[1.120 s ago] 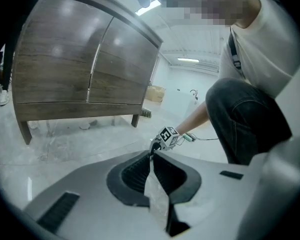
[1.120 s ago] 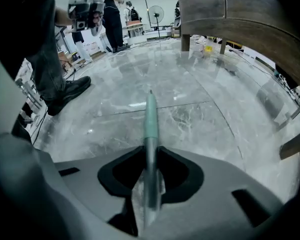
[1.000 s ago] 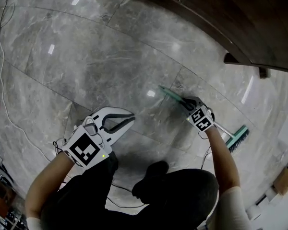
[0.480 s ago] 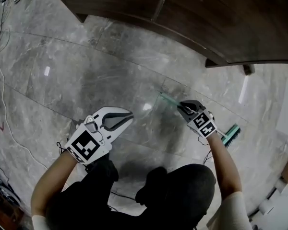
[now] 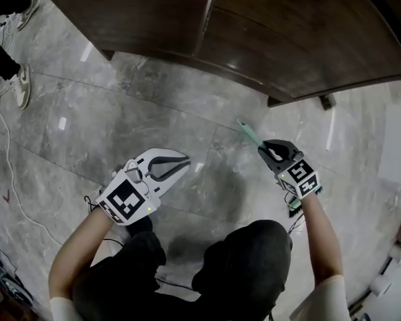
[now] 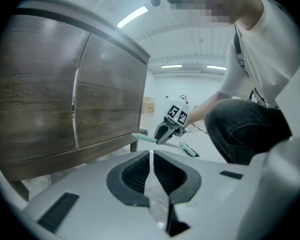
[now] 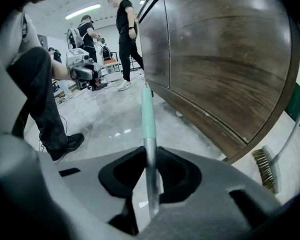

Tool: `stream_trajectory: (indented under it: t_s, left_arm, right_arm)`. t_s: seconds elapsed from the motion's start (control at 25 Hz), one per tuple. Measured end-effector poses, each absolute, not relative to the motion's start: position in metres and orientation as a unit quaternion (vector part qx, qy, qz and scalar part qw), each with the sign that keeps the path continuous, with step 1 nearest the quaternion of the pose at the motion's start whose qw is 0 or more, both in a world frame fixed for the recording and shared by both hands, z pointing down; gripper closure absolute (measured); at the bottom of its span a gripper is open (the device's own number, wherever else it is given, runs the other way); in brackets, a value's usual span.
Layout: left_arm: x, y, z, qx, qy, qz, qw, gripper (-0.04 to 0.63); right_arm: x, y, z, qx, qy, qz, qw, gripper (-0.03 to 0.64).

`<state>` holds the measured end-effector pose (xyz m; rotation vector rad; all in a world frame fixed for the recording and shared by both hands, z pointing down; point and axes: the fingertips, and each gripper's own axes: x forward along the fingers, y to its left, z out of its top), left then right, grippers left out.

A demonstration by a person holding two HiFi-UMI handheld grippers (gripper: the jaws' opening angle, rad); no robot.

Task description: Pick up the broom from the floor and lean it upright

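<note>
My right gripper (image 5: 266, 150) is shut on the broom's metal handle (image 7: 149, 156), just below its mint-green grip (image 5: 248, 133). The handle is lifted and its green end points toward the dark wooden cabinet (image 5: 254, 32). In the right gripper view the bristles of the broom head (image 7: 263, 168) show low at the right. The left gripper view shows the right gripper (image 6: 165, 133) holding the broom (image 6: 188, 149) in the air. My left gripper (image 5: 182, 160) is shut and holds nothing, well left of the broom; its jaws (image 6: 151, 160) meet.
The cabinet (image 7: 215, 49) stands on short legs over grey marble floor (image 5: 120, 119). Cables (image 5: 7, 159) run along the floor at left. Another person's shoe (image 5: 21, 85) is at the far left, and people (image 7: 124, 29) stand further back.
My right gripper has risen with the broom handle, so the handle is steeper and the head has slid in under my hand. My left gripper has also risen a little.
</note>
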<state>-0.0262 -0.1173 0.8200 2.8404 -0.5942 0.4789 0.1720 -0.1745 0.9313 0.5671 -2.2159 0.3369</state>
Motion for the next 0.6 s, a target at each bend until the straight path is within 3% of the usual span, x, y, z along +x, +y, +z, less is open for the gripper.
stream_trajectory:
  t_s: [0.6]
  left_arm:
    - [-0.015, -0.156, 0.710, 0.972, -0.172, 0.150, 0.044, 0.583]
  right_arm:
    - [0.186, -0.214, 0.768, 0.335, -0.876, 0.169, 0.302, 0.535]
